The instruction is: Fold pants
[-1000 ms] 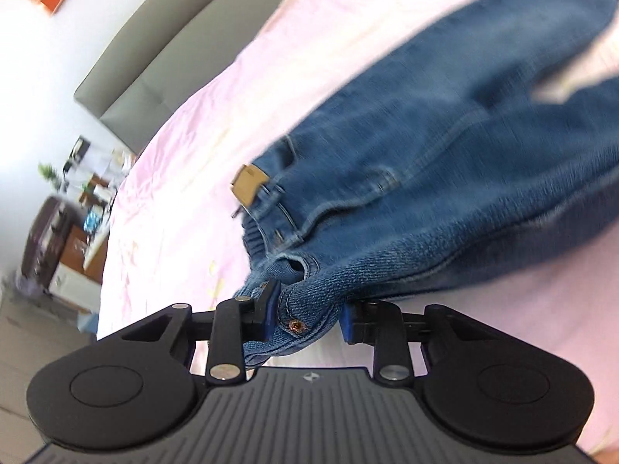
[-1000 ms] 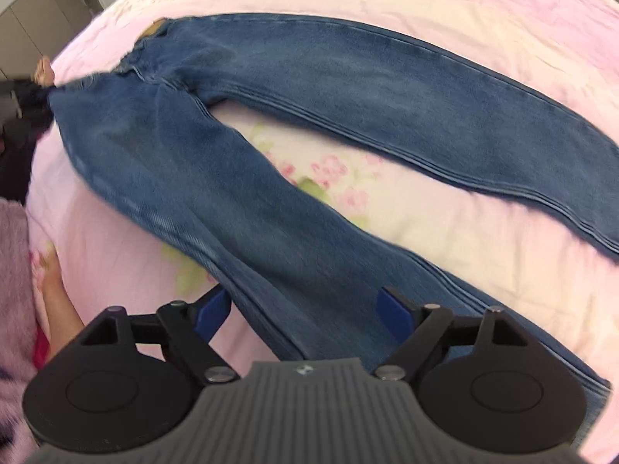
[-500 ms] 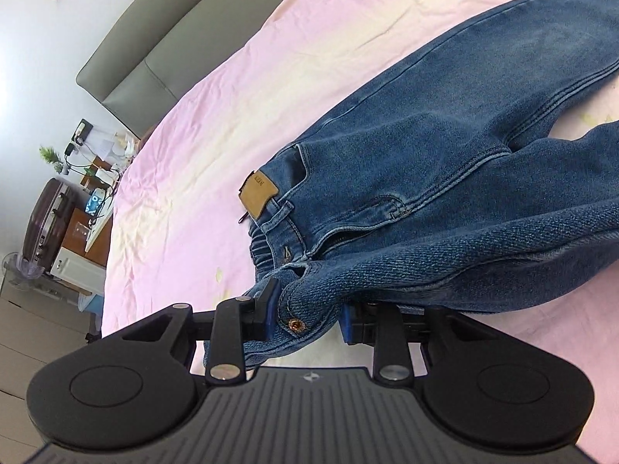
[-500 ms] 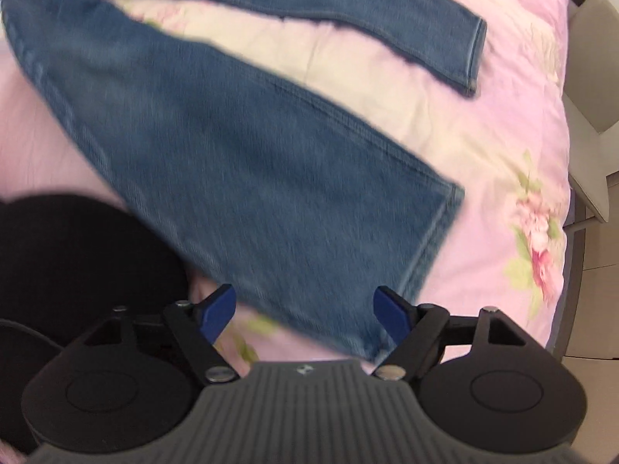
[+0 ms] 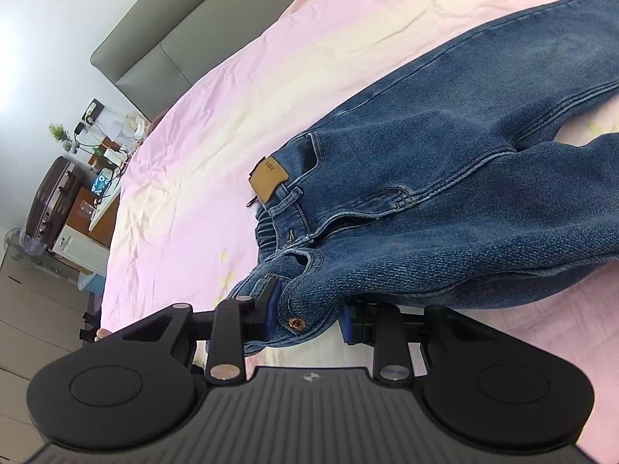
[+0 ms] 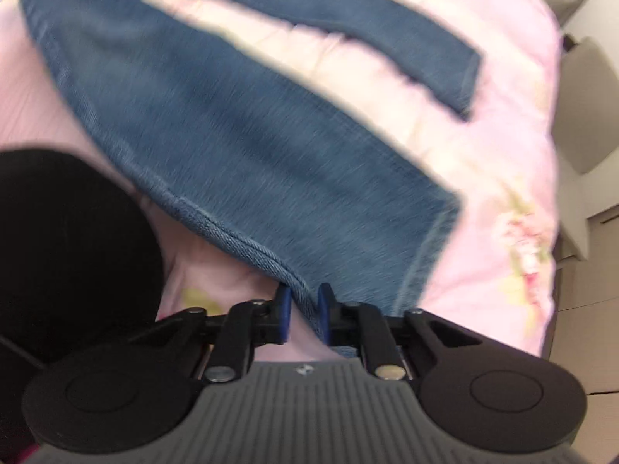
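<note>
Blue jeans lie spread on a pink bed sheet, with a tan leather patch at the waistband. My left gripper is shut on the near corner of the waistband, beside a copper rivet. In the right wrist view the near leg runs up from my fingers and the far leg lies beyond it. My right gripper is shut on the side seam of the near leg close to its hem.
A grey headboard stands at the far end of the bed. A suitcase and a cluttered side table stand past the left edge. A black round shape fills the left of the right wrist view. The bed edge drops off at right.
My right gripper has closed from wide open onto the near leg's seam by the hem. My left gripper still holds the waistband and has barely moved.
</note>
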Demonstrator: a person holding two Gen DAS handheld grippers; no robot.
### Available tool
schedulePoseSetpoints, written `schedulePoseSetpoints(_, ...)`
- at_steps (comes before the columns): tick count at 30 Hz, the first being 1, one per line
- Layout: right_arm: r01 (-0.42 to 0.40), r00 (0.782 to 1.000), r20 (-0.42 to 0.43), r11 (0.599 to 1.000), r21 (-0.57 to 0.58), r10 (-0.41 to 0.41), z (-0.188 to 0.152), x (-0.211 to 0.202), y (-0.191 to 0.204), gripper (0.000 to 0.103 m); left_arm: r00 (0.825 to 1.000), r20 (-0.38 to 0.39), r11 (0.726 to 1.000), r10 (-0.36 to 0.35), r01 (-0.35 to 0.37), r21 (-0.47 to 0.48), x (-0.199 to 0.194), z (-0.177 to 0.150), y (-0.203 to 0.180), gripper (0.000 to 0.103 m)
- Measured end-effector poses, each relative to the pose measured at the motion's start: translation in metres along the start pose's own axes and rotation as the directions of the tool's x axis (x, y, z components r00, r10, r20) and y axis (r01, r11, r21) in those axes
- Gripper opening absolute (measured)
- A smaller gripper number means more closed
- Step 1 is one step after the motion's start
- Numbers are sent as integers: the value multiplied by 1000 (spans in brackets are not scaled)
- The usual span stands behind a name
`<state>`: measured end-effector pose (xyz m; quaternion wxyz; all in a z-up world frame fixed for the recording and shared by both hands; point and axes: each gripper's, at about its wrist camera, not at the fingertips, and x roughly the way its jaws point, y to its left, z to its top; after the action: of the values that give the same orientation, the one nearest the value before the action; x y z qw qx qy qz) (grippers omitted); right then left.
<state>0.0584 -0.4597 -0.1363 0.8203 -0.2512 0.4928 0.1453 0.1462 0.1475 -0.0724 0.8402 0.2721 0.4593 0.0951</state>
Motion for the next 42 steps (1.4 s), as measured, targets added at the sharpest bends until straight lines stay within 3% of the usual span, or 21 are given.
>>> schedulePoseSetpoints(4, 85, 988, 122, 995, 59, -92, 26, -50, -16, 4, 1000, 9, 999, 2, -2, -51, -11, 2, 16, 33)
schedulePoseSetpoints(8, 182, 953, 230, 979, 86, -198, 65, -99, -31, 0, 999, 34, 995, 12, -8, -100, -26, 14, 44, 33)
schedulePoseSetpoints(11, 234, 929, 264, 965, 122, -259, 100, -120, -51, 0, 998, 54, 993, 27, -21, -118, -30, 34, 61, 33)
schedulePoseSetpoints(13, 356, 885, 262, 923, 149, -384, 125, -123, -69, 0, 997, 60, 991, 47, -39, -126, -24, 53, 69, 33)
schedulePoseSetpoints(15, 343, 885, 241, 908, 241, -399, 149, -119, -101, 0, 997, 60, 991, 38, -30, -130, -14, 71, 73, 32)
schedulePoseSetpoints(16, 316, 894, 228, 904, 289, -385, 159, -115, -113, 0, 998, 47, 993, 38, -32, -114, -7, 79, 69, 32)
schedulePoseSetpoints(18, 206, 935, 215, 927, 314, -281, 177, -95, -121, 0, 997, 31, 995, 72, -69, -71, 7, 86, 58, 32)
schedulePoseSetpoints(22, 121, 982, 120, 978, 169, -142, 191, -19, -92, 2, 998, 3, 996, 65, -65, -59, 30, 80, 53, 32)
schedulePoseSetpoints(24, 110, 993, 40, 990, 85, -113, 189, 24, -79, 20, 998, -5, 997, 64, -64, -33, 37, 73, 47, 32)
schedulePoseSetpoints(25, 99, 995, 7, 993, 69, -100, 190, 42, -75, 37, 998, -10, 997, 70, -70, -19, 40, 71, 44, 32)
schedulePoseSetpoints(29, 41, 998, -55, 988, 150, -33, 183, 105, -86, 51, 996, -8, 996, 89, -89, -5, 45, 66, 40, 32)
schedulePoseSetpoints(32, -9, 999, -31, 962, 273, 18, 182, 134, -104, 68, 996, -17, 996, 85, -85, -6, 46, 67, 41, 32)
schedulePoseSetpoints(38, -124, 987, -28, 856, 502, 159, 180, 199, -136, 80, 995, -38, 995, 95, -96, -15, 48, 71, 39, 32)
schedulePoseSetpoints(40, -166, 979, 1, 802, 573, 202, 169, 210, -142, 80, 994, -45, 995, 99, -100, -17, 49, 72, 38, 32)
schedulePoseSetpoints(42, -224, 969, 56, 762, 608, 240, 159, 211, -143, 69, 993, -52, 994, 104, -105, -21, 50, 72, 37, 32)
